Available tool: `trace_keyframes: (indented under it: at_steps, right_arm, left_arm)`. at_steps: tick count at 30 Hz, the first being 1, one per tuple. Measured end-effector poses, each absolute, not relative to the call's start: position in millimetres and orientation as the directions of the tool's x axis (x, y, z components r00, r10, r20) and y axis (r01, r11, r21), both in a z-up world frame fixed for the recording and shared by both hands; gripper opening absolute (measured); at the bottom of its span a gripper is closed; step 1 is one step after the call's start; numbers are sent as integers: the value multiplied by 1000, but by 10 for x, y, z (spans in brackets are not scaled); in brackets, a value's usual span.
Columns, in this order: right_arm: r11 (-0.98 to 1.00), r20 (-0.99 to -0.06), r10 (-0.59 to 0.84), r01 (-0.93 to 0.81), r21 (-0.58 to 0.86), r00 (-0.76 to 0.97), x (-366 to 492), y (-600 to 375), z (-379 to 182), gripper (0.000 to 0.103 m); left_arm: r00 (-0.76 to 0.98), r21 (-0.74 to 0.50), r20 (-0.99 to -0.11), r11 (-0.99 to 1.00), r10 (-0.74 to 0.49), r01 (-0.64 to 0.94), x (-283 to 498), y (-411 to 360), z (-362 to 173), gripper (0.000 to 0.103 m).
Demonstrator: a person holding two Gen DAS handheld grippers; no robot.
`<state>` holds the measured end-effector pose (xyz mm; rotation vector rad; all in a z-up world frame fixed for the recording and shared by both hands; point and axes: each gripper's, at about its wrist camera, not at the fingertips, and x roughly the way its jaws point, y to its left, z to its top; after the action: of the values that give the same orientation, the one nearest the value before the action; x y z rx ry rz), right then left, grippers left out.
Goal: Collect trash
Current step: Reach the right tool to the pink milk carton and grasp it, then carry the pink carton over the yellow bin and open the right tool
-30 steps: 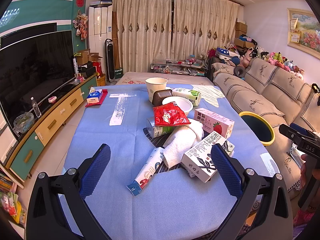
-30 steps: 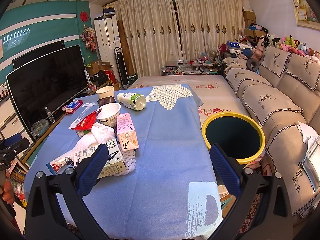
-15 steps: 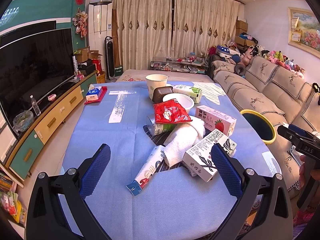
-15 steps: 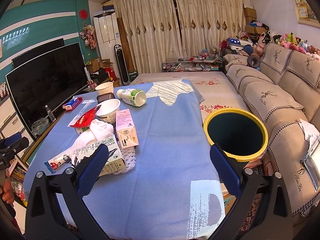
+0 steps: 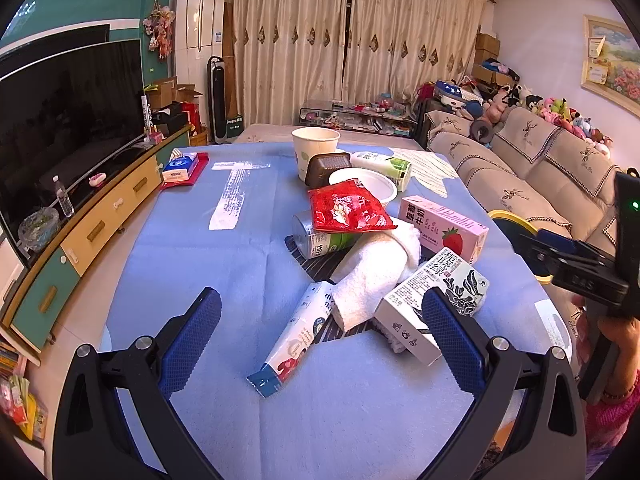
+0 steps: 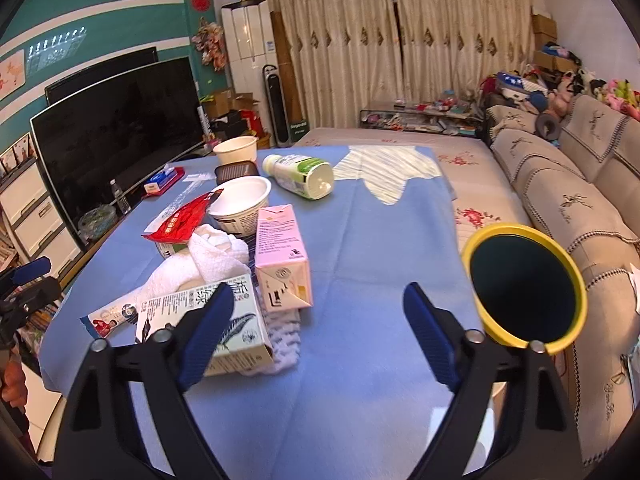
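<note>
Bin (image 6: 576, 292) mouth: whole, right view | half-hidden, left view (image 5: 505, 216)

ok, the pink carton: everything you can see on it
The pink carton is a boxy, paper-looking drink carton lying on its side on the blue cloth, unheld. In the left view a strawberry picture and dark print show on its side. The folded end faces the right camera. It looks closed and undented. The white towel lies against it, the bowl sits just behind, and the white carton is close beside it.
</note>
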<state>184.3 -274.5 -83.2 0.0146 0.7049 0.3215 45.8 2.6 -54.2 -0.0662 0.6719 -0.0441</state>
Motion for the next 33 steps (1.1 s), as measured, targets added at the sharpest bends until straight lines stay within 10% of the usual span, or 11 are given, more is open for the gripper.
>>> trace_keyframes:
  at_steps: [21, 33]
  right_arm:
    - [929, -740, 328, -340, 142, 587, 2480, -2405, -1156, 39]
    - [920, -642, 379, -346, 183, 667, 2311, -2720, -734, 38]
  left_arm:
    - [749, -105, -657, 994, -81, 15, 813, 108, -759, 99]
    - [753, -97, -651, 995, -92, 37, 906, 16, -738, 99]
